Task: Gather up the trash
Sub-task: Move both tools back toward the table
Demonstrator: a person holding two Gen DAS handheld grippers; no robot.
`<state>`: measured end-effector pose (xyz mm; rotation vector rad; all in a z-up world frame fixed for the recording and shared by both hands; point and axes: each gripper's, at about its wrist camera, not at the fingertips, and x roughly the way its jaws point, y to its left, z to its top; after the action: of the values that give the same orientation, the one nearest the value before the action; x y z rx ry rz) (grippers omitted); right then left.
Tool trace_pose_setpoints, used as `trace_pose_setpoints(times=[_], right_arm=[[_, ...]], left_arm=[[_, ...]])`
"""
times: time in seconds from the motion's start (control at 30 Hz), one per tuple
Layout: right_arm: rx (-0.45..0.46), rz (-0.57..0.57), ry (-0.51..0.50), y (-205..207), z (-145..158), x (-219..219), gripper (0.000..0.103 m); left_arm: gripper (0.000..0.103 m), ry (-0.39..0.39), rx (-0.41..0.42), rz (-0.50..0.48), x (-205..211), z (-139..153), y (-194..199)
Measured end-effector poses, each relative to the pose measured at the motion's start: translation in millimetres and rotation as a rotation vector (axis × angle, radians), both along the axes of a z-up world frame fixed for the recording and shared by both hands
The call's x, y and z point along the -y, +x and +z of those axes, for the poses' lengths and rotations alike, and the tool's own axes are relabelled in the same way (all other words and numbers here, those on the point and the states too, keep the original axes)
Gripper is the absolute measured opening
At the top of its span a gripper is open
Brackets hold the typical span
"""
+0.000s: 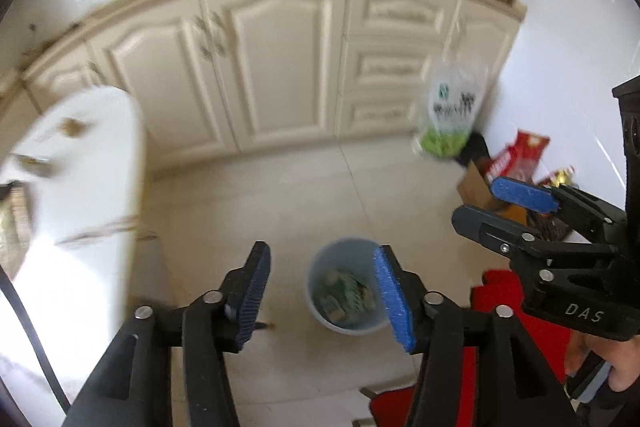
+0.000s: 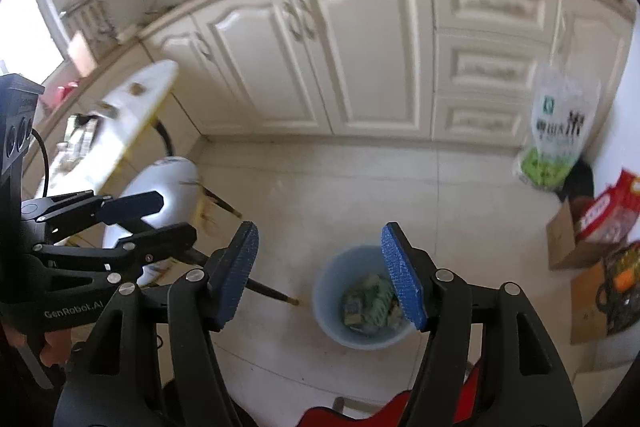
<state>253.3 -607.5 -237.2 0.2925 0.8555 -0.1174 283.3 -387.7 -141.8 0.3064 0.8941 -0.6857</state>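
A pale blue trash bin (image 1: 320, 297) stands on the tiled floor and holds several crumpled green and white wrappers (image 1: 344, 297). It also shows in the right wrist view (image 2: 332, 311), with the wrappers (image 2: 370, 301) inside. My left gripper (image 1: 324, 297) is open and empty, held above the bin. My right gripper (image 2: 322, 277) is open and empty, also above the bin. The right gripper shows at the right of the left wrist view (image 1: 492, 203). The left gripper shows at the left of the right wrist view (image 2: 160, 217). Scraps (image 1: 72, 127) lie on a white table (image 1: 80, 187).
Cream kitchen cabinets (image 1: 272, 67) run along the back. A rice bag (image 1: 450, 111) hangs near the corner, above cardboard boxes (image 1: 476, 187) and red packets (image 1: 520, 155). A white stool (image 2: 168, 187) stands beside the table. A red seat (image 1: 540, 327) is below the grippers.
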Motion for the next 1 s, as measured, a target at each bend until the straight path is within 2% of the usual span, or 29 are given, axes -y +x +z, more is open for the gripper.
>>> trace_pose_setpoints(times=[0.17, 0.27, 0.4, 0.5, 0.53, 0.6, 0.77, 0.93, 1.0], right_arm=[[0.107, 0.077, -0.062, -3, 66, -67, 0.07], [0.171, 0.133, -0.09, 0, 100, -113, 0.076], [0.248, 0.225, -0.124, 11, 138, -184, 0.077], [0.285, 0.273, -0.143, 20, 153, -226, 0.086], [0.3, 0.294, -0.155, 25, 158, -244, 0.086], [0.315, 0.328, -0.168, 33, 162, -270, 0.086], [0.341, 0.378, -0.195, 67, 158, -326, 0.092], [0.291, 0.418, -0.226, 108, 134, -367, 0.094], [0.261, 0.43, -0.23, 123, 123, -373, 0.095]], left_arm=[[0.062, -0.083, 0.112, 0.093, -73, 49, -38], [0.073, -0.124, 0.165, 0.148, -122, 74, -61], [0.076, -0.174, 0.248, 0.245, -204, 102, -94], [0.092, -0.19, 0.357, 0.336, -259, 118, -120], [0.095, -0.191, 0.39, 0.368, -273, 120, -127], [0.096, -0.2, 0.423, 0.42, -298, 120, -139], [0.096, -0.196, 0.432, 0.525, -350, 112, -156], [0.1, -0.185, 0.421, 0.615, -384, 102, -147], [0.102, -0.176, 0.408, 0.629, -380, 97, -136]])
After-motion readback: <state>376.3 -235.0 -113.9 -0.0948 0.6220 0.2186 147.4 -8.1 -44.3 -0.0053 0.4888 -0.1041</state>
